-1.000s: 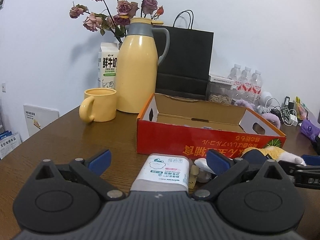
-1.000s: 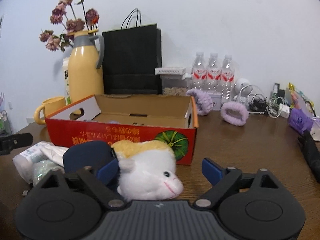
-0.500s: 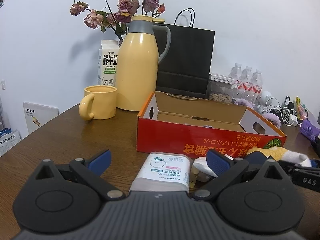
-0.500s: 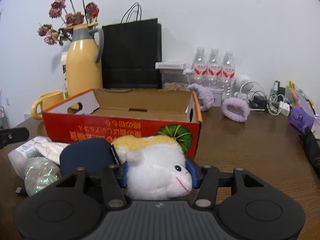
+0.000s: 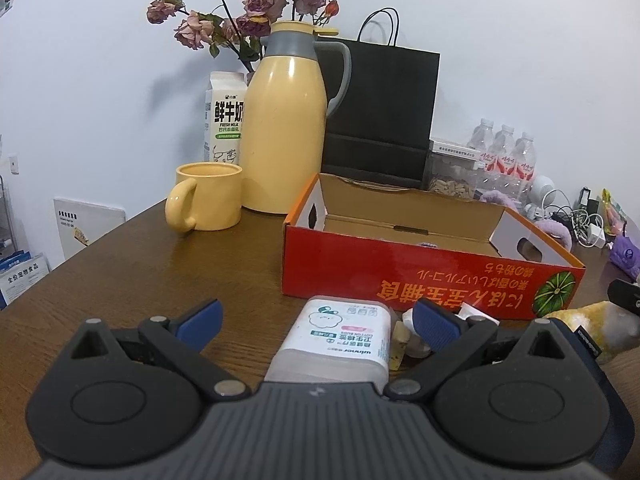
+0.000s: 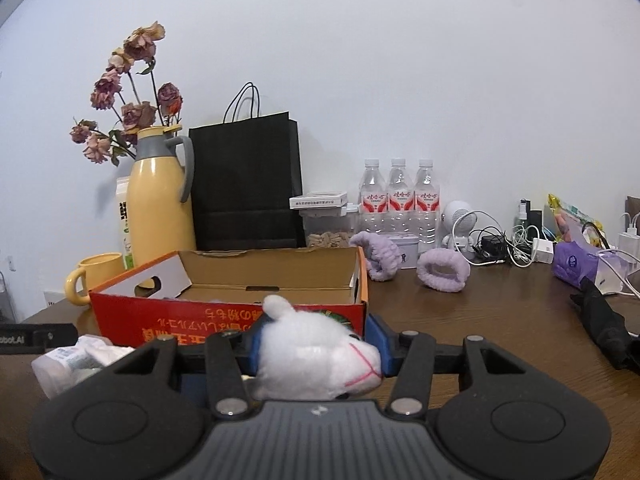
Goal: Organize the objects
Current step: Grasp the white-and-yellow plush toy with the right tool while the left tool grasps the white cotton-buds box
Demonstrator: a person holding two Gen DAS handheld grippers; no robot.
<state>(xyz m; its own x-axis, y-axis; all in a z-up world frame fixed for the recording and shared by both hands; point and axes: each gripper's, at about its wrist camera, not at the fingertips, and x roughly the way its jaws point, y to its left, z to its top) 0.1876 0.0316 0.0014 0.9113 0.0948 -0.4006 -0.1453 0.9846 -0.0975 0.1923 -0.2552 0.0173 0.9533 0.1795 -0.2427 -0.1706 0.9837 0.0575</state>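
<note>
A white plush animal point(image 6: 312, 344) with a yellow back sits between the blue pads of my right gripper point(image 6: 317, 346). The jaws are closing and the pads press on the toy's head, held just before the open red cardboard box point(image 6: 160, 320). In the left wrist view the toy point(image 5: 592, 320) shows at the right edge. My left gripper point(image 5: 316, 320) is open near the table. A white cotton-swab box point(image 5: 340, 332) lies between its fingers, untouched, in front of the red box point(image 5: 400, 280). Small packets point(image 5: 404, 340) lie beside the swab box.
A yellow thermos jug point(image 5: 284, 140), yellow mug point(image 5: 208, 200), milk carton point(image 5: 224, 120) and black paper bag point(image 5: 380, 112) stand behind the box. Water bottles point(image 6: 396, 200), purple headbands point(image 6: 442, 276), cables point(image 6: 504, 244) and a black object point(image 6: 604, 320) are to the right.
The right gripper's jaws have come together onto the plush toy and raised it a little toward the box. The left gripper and the swab box have not moved.
</note>
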